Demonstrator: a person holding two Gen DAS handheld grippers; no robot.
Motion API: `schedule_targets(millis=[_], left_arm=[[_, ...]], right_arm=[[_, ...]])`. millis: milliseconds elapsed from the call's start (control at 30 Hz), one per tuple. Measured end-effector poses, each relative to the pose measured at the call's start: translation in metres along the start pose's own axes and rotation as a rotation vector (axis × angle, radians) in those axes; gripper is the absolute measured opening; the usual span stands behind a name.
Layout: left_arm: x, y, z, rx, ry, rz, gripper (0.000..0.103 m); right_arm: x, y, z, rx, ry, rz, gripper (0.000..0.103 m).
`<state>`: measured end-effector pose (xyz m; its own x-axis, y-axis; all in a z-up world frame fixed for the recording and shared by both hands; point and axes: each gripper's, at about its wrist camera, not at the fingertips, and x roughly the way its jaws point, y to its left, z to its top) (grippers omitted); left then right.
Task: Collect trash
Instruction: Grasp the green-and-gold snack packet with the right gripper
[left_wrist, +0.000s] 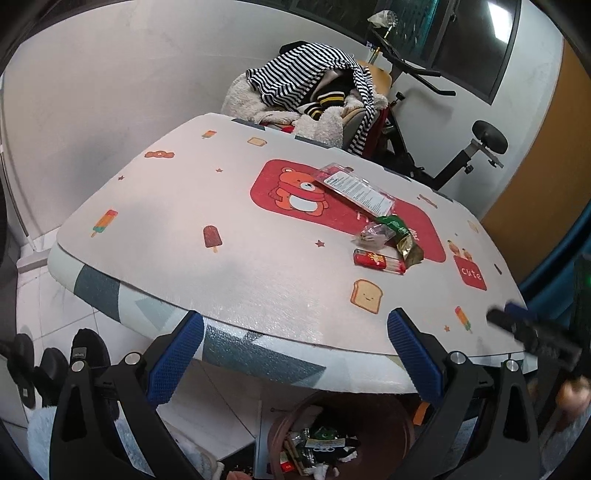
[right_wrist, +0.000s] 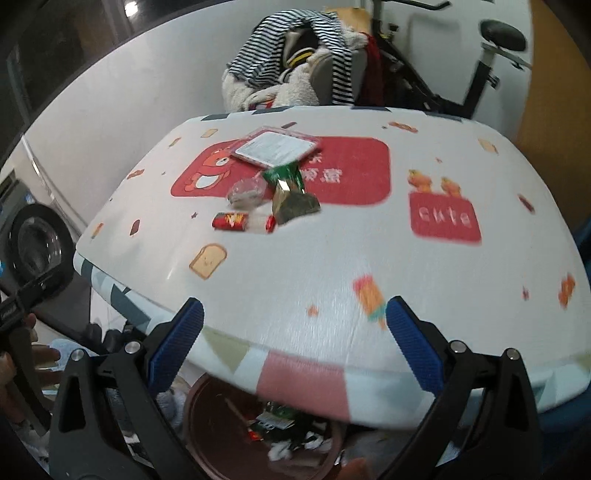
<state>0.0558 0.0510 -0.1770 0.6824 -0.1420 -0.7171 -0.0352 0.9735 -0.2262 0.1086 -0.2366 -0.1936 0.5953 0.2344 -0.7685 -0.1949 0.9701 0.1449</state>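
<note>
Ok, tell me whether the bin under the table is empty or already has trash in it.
Already has trash in it. The brown bin holds wrappers and crumpled paper in both wrist views, though it is not full to the rim.

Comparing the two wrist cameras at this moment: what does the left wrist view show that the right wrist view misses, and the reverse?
Only the left wrist view shows black shoes on the floor tiles and a dark window up on the wall. Only the right wrist view shows a washing machine at the left edge. Both show the table, the trash on it: a clear blister pack, a green-gold wrapper, a red packet; the brown bin below holding trash, the striped clothes pile, and the exercise bike. Left gripper and right gripper are open, empty.
</note>
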Motion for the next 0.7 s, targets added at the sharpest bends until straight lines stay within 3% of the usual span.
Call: schedule_targets(millis=[100,267,400,633,700], left_arm=[[0.006,0.000,0.003,0.023,0.008,0.009,0.097],[0.017,0.001,0.010,0.040,0.022,0.005,0.097],[0.029,0.006,0.014,0.025,0.051,0.002,0.097],[0.045,0.015,0.020,0.006,0.094,0.047,0.097],[0.050,0.017,0.023,-0.002,0.103,0.046,0.097]], right_arm=[[0.015,0.000,0.021,-0.017,-0.015,-0.030,0.097],[0.050,-0.007,0.053,0.028,-0.026,0.007,0.097],[0.089,-0.006,0.077,0.059,0.012,0.053,0.080],[0.141,0.000,0.097,0.054,0.082,0.033,0.065],[0.149,-0.003,0.099,0.078,0.094,0.045,0.056]])
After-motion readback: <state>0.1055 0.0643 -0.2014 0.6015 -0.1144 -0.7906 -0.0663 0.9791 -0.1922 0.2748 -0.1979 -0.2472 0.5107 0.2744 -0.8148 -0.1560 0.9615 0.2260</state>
